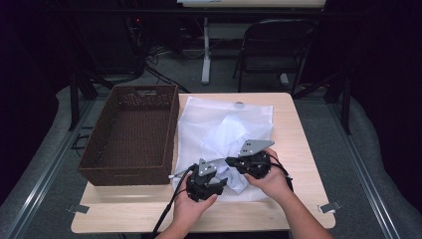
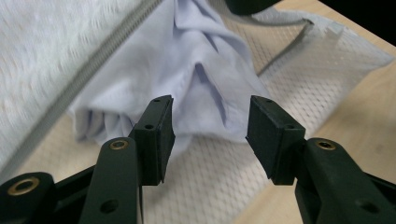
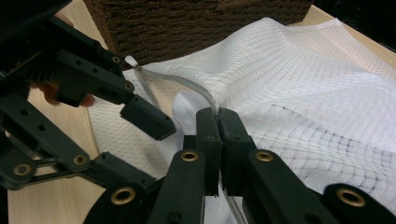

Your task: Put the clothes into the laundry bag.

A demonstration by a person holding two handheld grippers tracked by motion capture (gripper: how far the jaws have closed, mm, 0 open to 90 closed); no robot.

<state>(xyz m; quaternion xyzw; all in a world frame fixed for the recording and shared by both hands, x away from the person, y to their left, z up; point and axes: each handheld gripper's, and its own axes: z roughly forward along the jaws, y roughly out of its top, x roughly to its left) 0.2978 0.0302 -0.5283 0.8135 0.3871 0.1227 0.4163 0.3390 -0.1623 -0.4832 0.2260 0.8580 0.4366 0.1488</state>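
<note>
- Right gripper view: our right gripper (image 3: 218,122) pinches the mesh bag (image 3: 299,88) at its zipper edge, beside the basket (image 3: 196,18).
- Our left gripper (image 2: 210,135) stands half open, empty, before the pale shirt (image 2: 196,70) near the basket.

The right gripper (image 3: 218,122) has its jaws pinched on the zipper edge of the mesh bag (image 3: 299,88). The left gripper (image 3: 93,88) hovers left, jaws apart. A basket (image 3: 196,23) stands far on the counter (image 3: 46,196).

White mesh laundry bag (image 1: 224,127) flat on table, zipper open; pale lilac garment (image 2: 196,74) crumpled at mouth.
</note>
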